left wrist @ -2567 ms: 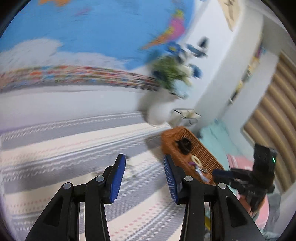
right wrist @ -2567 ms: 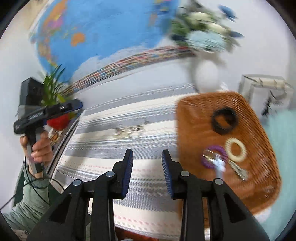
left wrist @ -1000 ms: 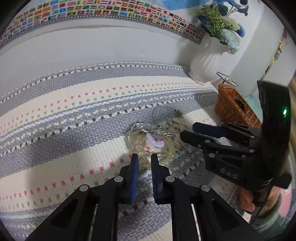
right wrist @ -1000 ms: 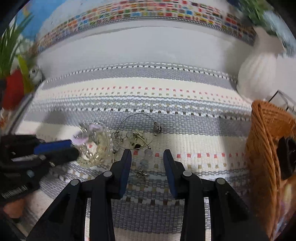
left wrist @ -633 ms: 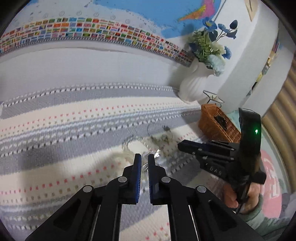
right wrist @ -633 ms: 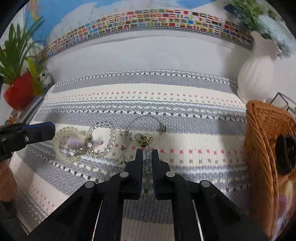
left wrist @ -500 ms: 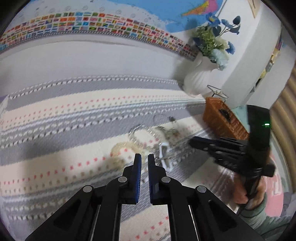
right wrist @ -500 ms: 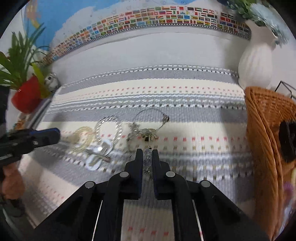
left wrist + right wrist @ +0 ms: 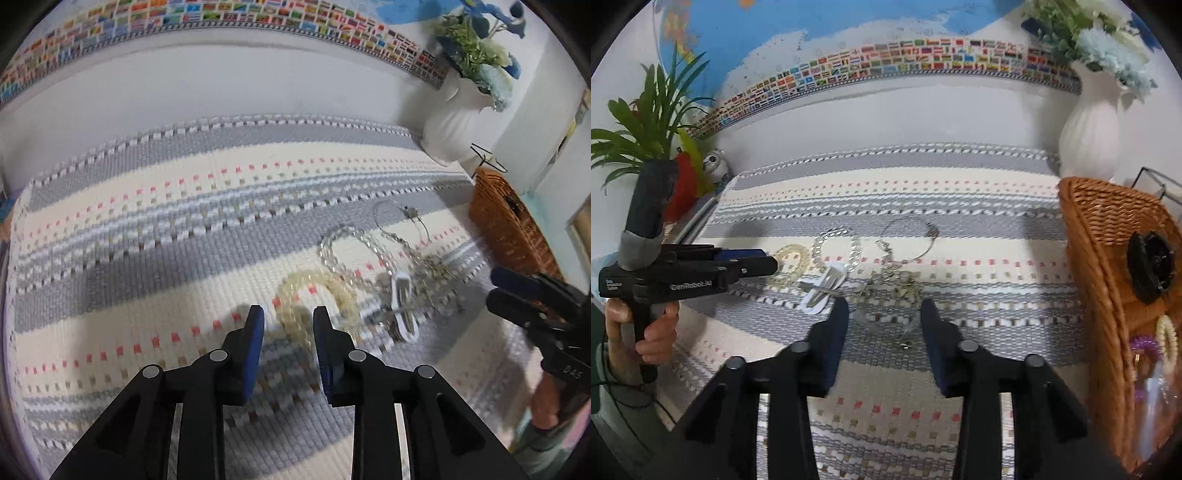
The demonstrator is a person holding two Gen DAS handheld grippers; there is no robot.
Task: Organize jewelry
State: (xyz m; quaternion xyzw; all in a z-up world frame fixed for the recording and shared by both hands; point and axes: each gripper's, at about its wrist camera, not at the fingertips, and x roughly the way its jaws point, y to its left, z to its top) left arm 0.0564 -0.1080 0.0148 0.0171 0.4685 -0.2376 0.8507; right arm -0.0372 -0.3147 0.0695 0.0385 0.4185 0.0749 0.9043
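Note:
Jewelry lies spread on a striped woven cloth (image 9: 147,229). The jaws of my left gripper (image 9: 288,321) are opening just above a yellowish bead bracelet (image 9: 314,295), which shows between the blue pads untouched. Beyond it lie a clear bead bracelet (image 9: 343,243), a white hair clip (image 9: 402,310), a thin wire hoop (image 9: 402,221) and a tangle of small charms (image 9: 432,273). My right gripper (image 9: 884,317) is also opening, with small silver pieces (image 9: 886,325) on the cloth between its pads, loose. Its view also shows the hair clip (image 9: 823,291), both bracelets and my left gripper (image 9: 764,260).
A wicker basket (image 9: 1108,258) at the right holds a black scrunchie (image 9: 1150,266) and coil hair ties (image 9: 1141,347). A white vase (image 9: 1089,133) stands behind it by the wall. A plant in a red pot (image 9: 679,184) is at the far left. A hand (image 9: 646,332) grips the left tool.
Both grippers were shut half a second ago and now stand apart. The small dangling piece between the right pads now lies on the cloth. The bracelets and clip have been pulled apart from one pile.

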